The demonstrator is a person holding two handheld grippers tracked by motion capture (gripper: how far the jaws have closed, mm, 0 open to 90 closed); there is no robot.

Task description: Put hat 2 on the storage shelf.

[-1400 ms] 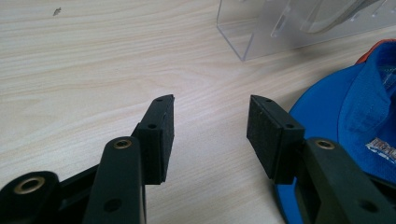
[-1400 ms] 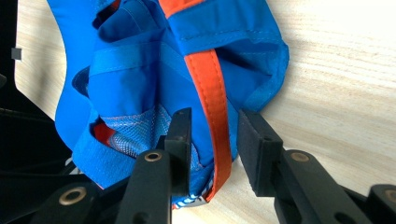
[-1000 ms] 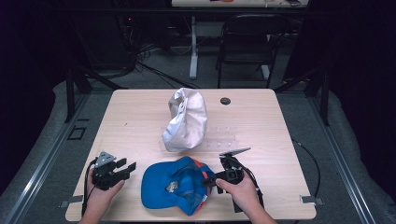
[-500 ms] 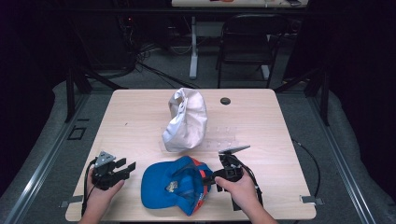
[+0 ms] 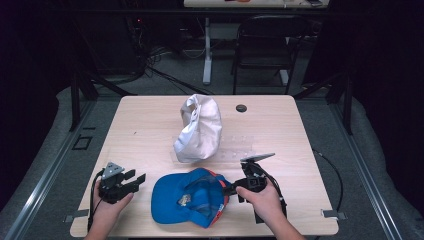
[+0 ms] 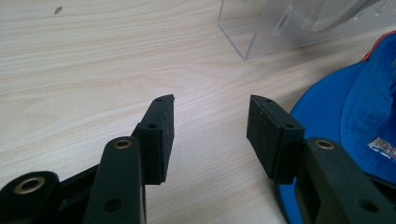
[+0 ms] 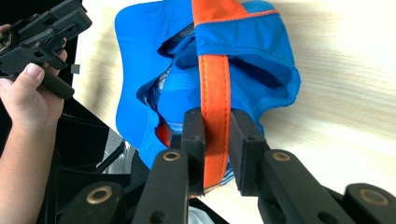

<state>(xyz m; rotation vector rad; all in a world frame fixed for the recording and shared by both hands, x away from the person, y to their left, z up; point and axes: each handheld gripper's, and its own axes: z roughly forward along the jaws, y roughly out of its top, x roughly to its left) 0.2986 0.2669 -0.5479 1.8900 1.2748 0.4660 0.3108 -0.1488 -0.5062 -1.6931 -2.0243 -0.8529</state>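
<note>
Blue cap (image 5: 192,200) — orange strap (image 7: 215,93); white cap (image 5: 200,127); black tools.

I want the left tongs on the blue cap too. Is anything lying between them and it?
Nothing visible does. The left tongs stand open over bare table, with the blue cap right beside one jaw. The clear stand sits farther off.

white cap (image 5: 199,128), clear stand (image 5: 235,152), table (image 5: 150,120).

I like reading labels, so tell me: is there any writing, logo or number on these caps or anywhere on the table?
Blue cap: a white printed patch near its edge, too blurred and cut off to read.
Inside the blue cap: a small tag, too small to read.
White cap: no writing visible.
Table: none.
</note>
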